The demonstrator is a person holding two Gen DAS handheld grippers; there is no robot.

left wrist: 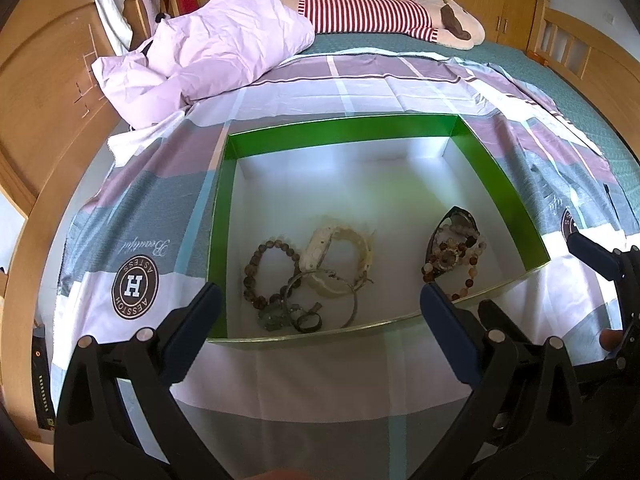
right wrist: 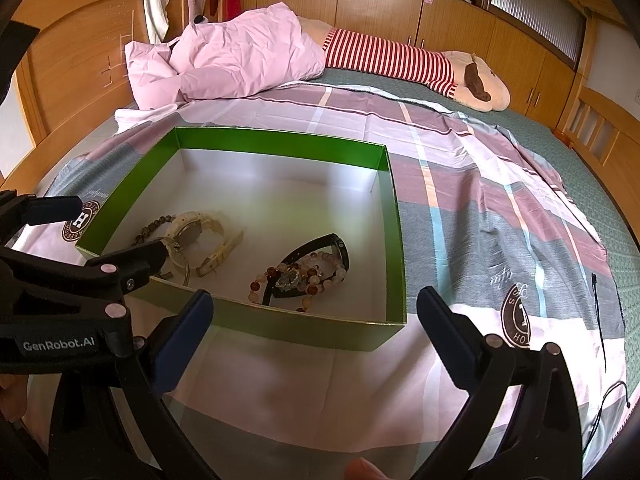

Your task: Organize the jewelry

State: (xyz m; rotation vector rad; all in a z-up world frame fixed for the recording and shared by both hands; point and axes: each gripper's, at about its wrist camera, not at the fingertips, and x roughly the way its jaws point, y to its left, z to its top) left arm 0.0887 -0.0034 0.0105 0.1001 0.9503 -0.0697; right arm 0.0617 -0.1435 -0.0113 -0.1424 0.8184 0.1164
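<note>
A green box with a white inside lies on the bed. In it, at the near left, are a dark bead bracelet, a cream watch, a metal bangle and a small ring. At the near right lie a black watch and a brown-and-white bead bracelet. The right wrist view shows the box, the cream watch and the bead bracelet. My left gripper is open and empty just before the box's near wall. My right gripper is open and empty at the box's near right corner.
The box rests on a plaid sheet printed with round logos. A pink quilt and a striped plush toy lie at the far side. A wooden headboard stands at left. A black cable tie lies at right.
</note>
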